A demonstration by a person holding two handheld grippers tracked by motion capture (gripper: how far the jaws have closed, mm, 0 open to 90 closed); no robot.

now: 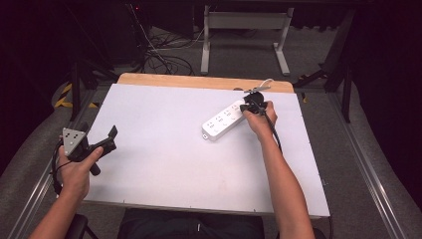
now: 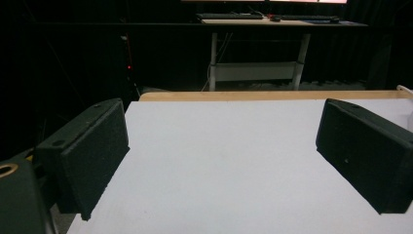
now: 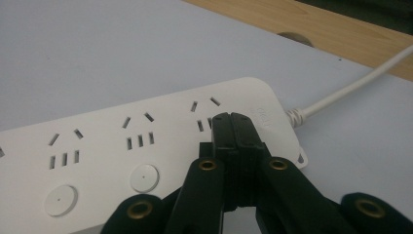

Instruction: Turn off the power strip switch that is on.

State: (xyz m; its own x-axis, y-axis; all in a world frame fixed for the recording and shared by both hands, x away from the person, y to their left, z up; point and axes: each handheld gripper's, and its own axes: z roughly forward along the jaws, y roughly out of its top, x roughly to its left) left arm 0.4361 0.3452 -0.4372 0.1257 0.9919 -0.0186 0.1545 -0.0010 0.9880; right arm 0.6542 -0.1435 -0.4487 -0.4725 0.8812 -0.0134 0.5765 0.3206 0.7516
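Holding your right gripper (image 1: 247, 105) over the cord end of the white power strip (image 1: 224, 120), you have its jaws pressed together with nothing between them. Your right gripper view brings this close: the joined tips (image 3: 234, 127) sit above the last socket group of the strip (image 3: 122, 146), just beside the end where the white cord (image 3: 350, 87) leaves it. Whether the tips touch the plastic you cannot tell. That view also shows two round buttons (image 3: 144, 177) on the strip's face, which the high view is too coarse to make clear.

From above, the strip lies slantwise on the white table (image 1: 159, 159), toward the far right part, with the cord running off to the wooden edge (image 1: 174, 79) behind it. Your left gripper (image 1: 102, 142) is well apart from the strip, at the table's left border. Your left gripper view shows its padded jaws spread wide with bare tabletop (image 2: 219, 161) between them, and a desk frame (image 2: 258, 68) beyond the table.
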